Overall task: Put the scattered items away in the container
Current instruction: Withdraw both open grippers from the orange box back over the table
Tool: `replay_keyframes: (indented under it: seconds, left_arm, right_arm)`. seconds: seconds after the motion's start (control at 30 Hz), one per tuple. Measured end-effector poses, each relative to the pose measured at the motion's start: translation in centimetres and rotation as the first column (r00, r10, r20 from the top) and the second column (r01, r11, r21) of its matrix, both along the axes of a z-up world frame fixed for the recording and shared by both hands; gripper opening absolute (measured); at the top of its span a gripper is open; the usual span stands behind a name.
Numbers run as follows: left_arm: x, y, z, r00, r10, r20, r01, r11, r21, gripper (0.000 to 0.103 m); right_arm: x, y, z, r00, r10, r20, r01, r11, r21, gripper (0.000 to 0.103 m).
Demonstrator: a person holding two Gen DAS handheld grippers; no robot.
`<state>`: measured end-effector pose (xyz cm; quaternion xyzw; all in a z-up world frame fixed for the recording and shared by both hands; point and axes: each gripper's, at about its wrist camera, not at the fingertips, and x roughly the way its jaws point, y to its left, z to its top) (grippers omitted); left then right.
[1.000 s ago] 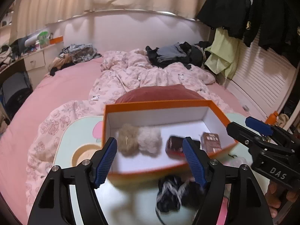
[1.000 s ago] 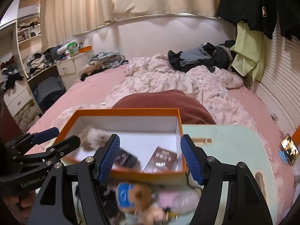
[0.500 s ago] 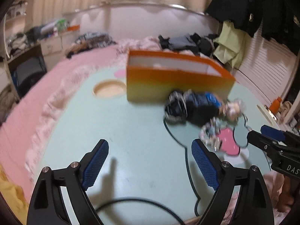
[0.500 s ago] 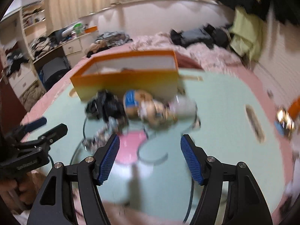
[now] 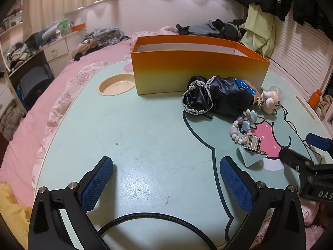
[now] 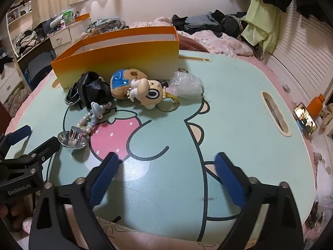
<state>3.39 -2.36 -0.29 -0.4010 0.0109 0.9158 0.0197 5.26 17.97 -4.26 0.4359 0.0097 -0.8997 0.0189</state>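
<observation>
Both the left gripper [image 5: 166,175] and right gripper [image 6: 166,171] hover released over the mint surface [image 5: 145,129], their jaws having just been opening with nothing between them, while the scattered plush doll [image 6: 137,88], black pouch [image 5: 218,99], bead chain [image 6: 93,114] and what appears a metal cup [image 6: 72,137] lie well ahead, beside the orange box [image 5: 197,73].

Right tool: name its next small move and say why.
Probably ease the right tool forward toward the plush toy. Its jaws have just been opening, with nothing between them, and the toy lies on the table outside the orange box.
</observation>
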Motion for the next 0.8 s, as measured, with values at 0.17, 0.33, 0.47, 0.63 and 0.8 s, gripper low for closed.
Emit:
replay_keyframes:
  seconds: [0.17,0.33,0.47,0.63,0.8]
  left_arm:
    - [0.1,0.1,0.0,1.000,0.001,0.000,-0.001,1.000,0.000,0.103]
    - [0.0,0.1,0.0,1.000,0.001,0.000,-0.001,1.000,0.000,0.103]
    - [0.1,0.1,0.1,1.000,0.001,-0.001,-0.001,1.000,0.000,0.103]
    - [0.6,0.2,0.1,0.999,-0.029,-0.021,0.030,0.999,0.040,0.103]
    - [1.3,0.2,1.0,0.994,-0.069,-0.082,0.075,0.994,0.082,0.102]
  right_arm:
    - [0.0,0.0,0.0,1.000,0.006,0.005,-0.006,1.000,0.000,0.103]
    - [0.0,0.0,-0.1,1.000,0.006,0.005,-0.006,1.000,0.000,0.103]
    - [0.0,0.0,0.0,1.000,0.007,0.005,-0.007,1.000,0.000,0.103]
    - [0.1,0.0,0.0,1.000,0.003,-0.001,-0.003,1.000,-0.002,0.103]
    - [0.3,0.8,0.2,1.000,-0.021,-0.018,0.020,0.999,-0.051,0.103]
